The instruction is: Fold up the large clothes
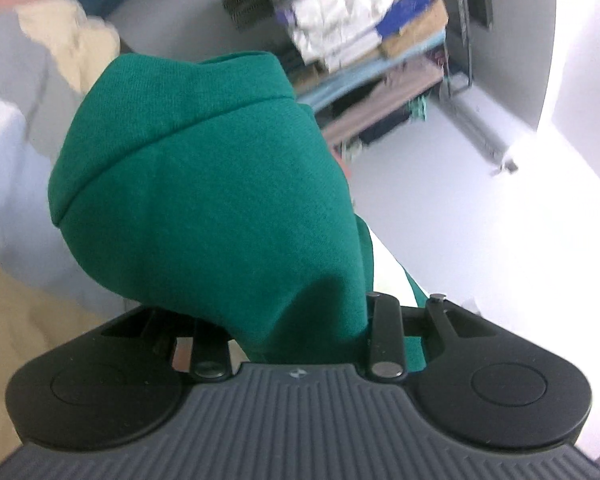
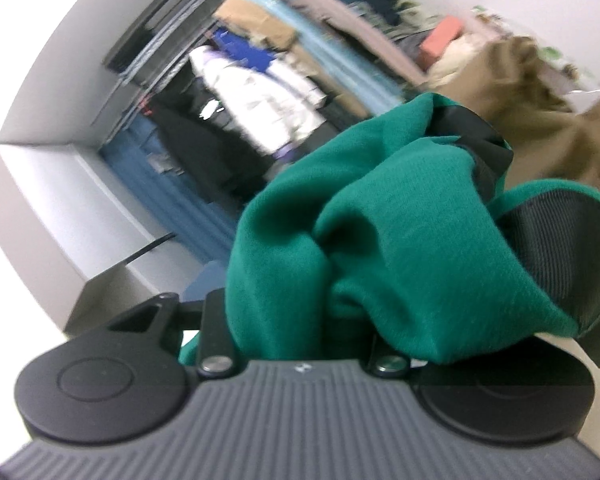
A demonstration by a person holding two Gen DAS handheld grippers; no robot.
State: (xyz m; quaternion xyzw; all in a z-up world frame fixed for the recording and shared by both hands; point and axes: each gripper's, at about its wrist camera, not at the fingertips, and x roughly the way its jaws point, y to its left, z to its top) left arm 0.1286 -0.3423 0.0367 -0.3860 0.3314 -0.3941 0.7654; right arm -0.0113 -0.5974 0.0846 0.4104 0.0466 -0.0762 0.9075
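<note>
A green garment (image 1: 204, 184) is draped over my left gripper (image 1: 236, 184) and hides both fingers; it runs down between the linkages, so the jaws stand closed on it. In the right wrist view the same green garment (image 2: 380, 240) is bunched around my right gripper (image 2: 500, 184). One black ribbed finger (image 2: 560, 248) shows at the right and a black tip pokes out above the cloth. The fabric is pinched between them. Both views are blurred and tilted.
A rack of hanging clothes (image 2: 260, 92) fills the background, also visible as the rack (image 1: 360, 40) at the top of the left wrist view. Cream cloth (image 1: 72, 48) lies upper left. A tan garment pile (image 2: 520, 92) sits upper right. A white surface (image 1: 480, 220) is on the right.
</note>
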